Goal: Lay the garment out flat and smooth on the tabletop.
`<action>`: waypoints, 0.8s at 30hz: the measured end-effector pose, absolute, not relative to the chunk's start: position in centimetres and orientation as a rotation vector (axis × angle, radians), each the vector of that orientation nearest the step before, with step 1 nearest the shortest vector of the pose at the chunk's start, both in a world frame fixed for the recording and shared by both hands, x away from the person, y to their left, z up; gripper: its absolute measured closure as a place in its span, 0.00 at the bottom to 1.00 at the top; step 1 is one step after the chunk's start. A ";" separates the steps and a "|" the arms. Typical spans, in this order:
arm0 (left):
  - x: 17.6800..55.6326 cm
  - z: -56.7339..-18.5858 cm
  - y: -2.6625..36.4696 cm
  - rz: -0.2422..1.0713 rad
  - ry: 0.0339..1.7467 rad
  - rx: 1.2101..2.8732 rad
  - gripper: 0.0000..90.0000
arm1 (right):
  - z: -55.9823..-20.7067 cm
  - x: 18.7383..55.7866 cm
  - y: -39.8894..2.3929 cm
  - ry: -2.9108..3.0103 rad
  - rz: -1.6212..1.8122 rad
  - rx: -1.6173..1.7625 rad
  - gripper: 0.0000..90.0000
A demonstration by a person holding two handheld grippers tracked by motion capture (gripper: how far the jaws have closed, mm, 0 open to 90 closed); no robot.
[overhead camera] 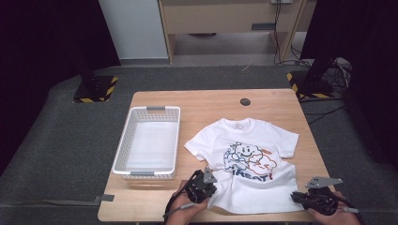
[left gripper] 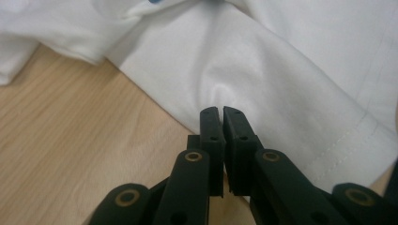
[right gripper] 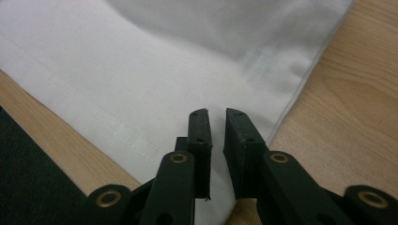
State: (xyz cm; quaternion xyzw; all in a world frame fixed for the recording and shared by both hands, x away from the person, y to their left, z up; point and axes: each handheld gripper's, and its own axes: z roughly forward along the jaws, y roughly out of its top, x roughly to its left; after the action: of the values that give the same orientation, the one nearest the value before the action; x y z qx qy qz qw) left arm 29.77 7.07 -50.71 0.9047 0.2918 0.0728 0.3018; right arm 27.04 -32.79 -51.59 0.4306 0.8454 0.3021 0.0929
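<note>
White T-shirt (overhead camera: 248, 164) lies flat, unfolded, on worktop (overhead camera: 211, 101); basket (overhead camera: 148, 140) empty. Left hand-held gripper (overhead camera: 206, 185) pinches hem corner; right hand-held gripper (overhead camera: 305, 199) nearly closed over other corner, grip unconfirmed. Folding not begun.

Person's hands (overhead camera: 187, 213) cut off by bottom edge; T-shirt (overhead camera: 248, 161) hem corners hidden under tongs.
</note>
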 end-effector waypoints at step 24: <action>38.9 -52.0 3.6 0.386 0.949 2.274 0.53 | -53.4 38.6 -28.0 2.218 0.985 1.302 0.40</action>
State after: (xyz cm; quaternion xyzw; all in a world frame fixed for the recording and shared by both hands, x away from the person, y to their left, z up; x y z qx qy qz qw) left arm 38.88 3.61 -52.03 0.8644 0.3608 0.1468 0.3178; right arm 38.57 -28.00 -53.35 0.4638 0.7902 0.3511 0.1926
